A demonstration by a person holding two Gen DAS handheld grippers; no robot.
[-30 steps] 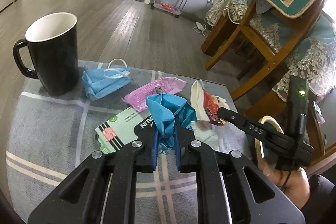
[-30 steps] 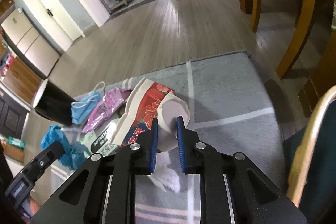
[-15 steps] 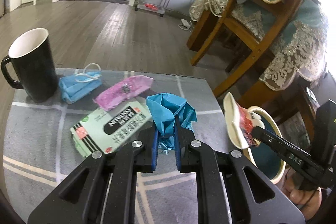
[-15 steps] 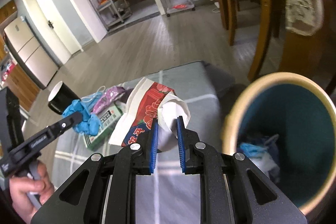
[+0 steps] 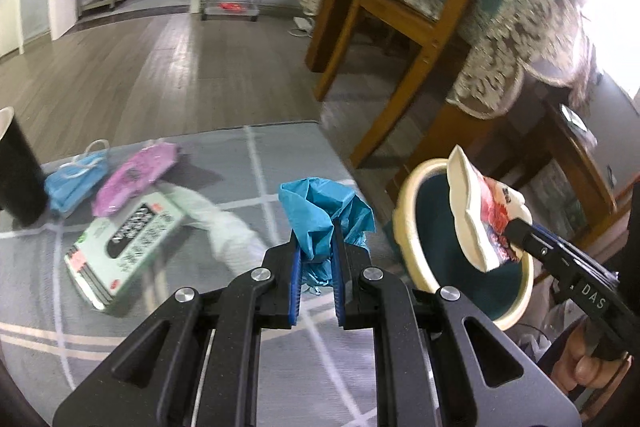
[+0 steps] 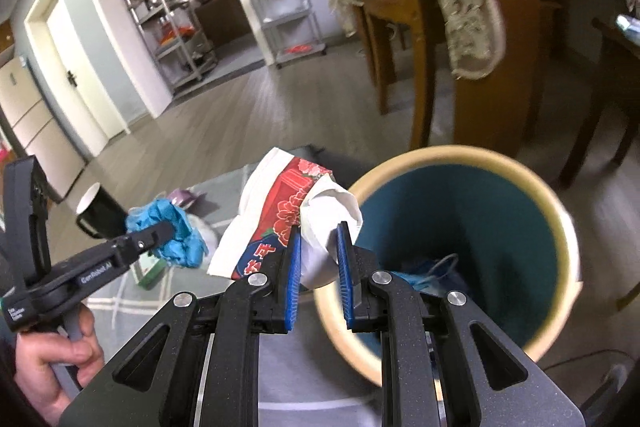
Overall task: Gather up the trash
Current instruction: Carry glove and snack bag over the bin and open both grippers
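Trash mid-transfer: red-and-white wrapper (image 6: 280, 223) clamped in right gripper (image 6: 318, 259) over bin rim (image 6: 560, 227); crumpled blue plastic bag (image 5: 324, 211) pinched in left gripper (image 5: 316, 263), near bin, not yet above it. Bin already holding blue scraps. On the grey cloth (image 5: 280, 155): blue face mask (image 5: 76, 175), pink packet (image 5: 136, 173), green box (image 5: 124, 247), white tissue (image 5: 228, 227). Roughly half done.

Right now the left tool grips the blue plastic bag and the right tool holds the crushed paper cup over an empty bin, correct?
Not quite: the bin is not empty. The right wrist view shows blue trash at its bottom. The left tool does grip the blue plastic bag, and the right tool holds the paper cup.
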